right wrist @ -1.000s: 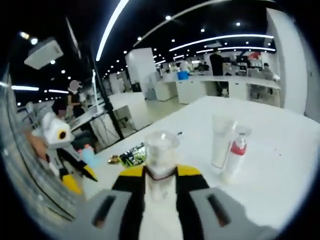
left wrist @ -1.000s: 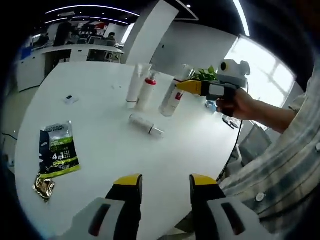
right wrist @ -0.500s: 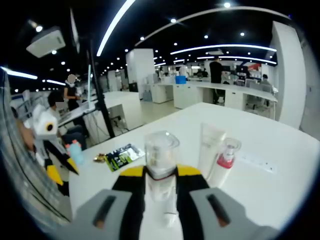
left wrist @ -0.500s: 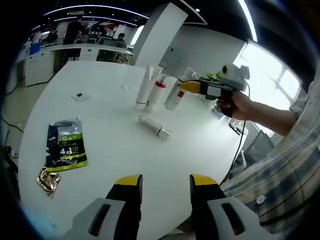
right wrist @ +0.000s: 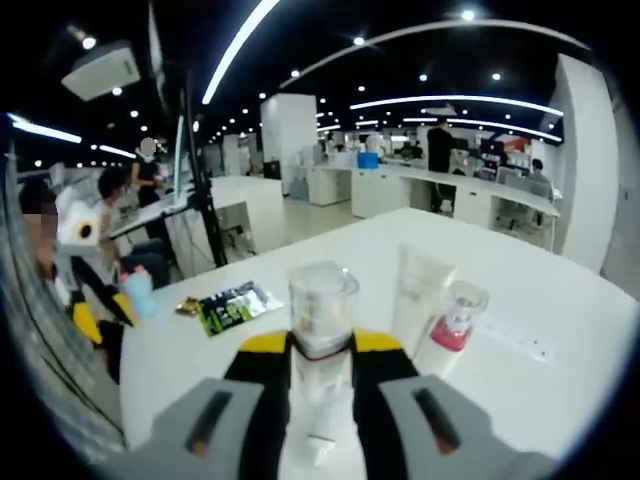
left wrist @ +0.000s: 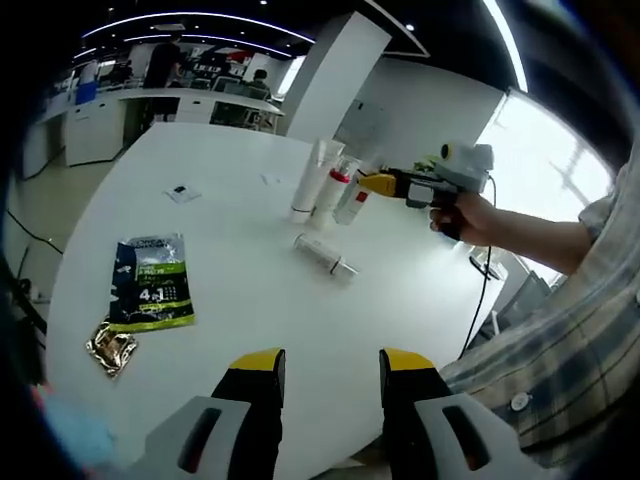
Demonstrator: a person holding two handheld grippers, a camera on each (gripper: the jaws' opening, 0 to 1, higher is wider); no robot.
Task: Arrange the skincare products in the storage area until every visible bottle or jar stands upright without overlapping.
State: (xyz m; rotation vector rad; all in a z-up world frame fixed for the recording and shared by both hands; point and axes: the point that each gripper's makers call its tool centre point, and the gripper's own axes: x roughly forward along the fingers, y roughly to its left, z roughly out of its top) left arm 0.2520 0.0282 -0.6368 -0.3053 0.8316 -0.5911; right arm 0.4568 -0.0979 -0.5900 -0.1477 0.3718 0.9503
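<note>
1. Left gripper (left wrist: pixel 328 372): jaws apart, nothing between them, hovering over the near edge of the table (left wrist: pixel 230 300).
2. Right gripper (right wrist: pixel 322 352): clamped on a clear-capped bottle (right wrist: pixel 321 315), held upright between the jaws. In the left gripper view, right gripper (left wrist: pixel 385 184) at the far right of the product group, with the bottle (left wrist: pixel 351 203) at its tip.
3. Step in hand, as judged: setting the held bottle down upright next to the standing products.
4. Keep the bottle vertical during descent; lower until the base sits flat on the table, then release.
5. Choose a bare spot just right of the red-collared bottle (left wrist: pixel 329 191), apart from it, to avoid overlap or a knock.
6. Withdraw straight back along the jaws after release; sideways motion risks tipping the bottle or its neighbours.
7. Standing already: white tube (left wrist: pixel 310 178) and the red-collared bottle, close together at the far side. In the right gripper view, tube (right wrist: pixel 417 290) and red-collared bottle (right wrist: pixel 451 325) just right of the held bottle.
8. Still lying down: small bottle (left wrist: pixel 324 252), nearer than the standing group; judged the next item to raise.
9. Other things: green sachet (left wrist: pixel 152 283) and gold wrapper (left wrist: pixel 111 347) at the near left, well apart from the products; small card (left wrist: pixel 181 193) further back.
10. Obstruction: the lying bottle lies in the left gripper's approach path toward the group.
</note>
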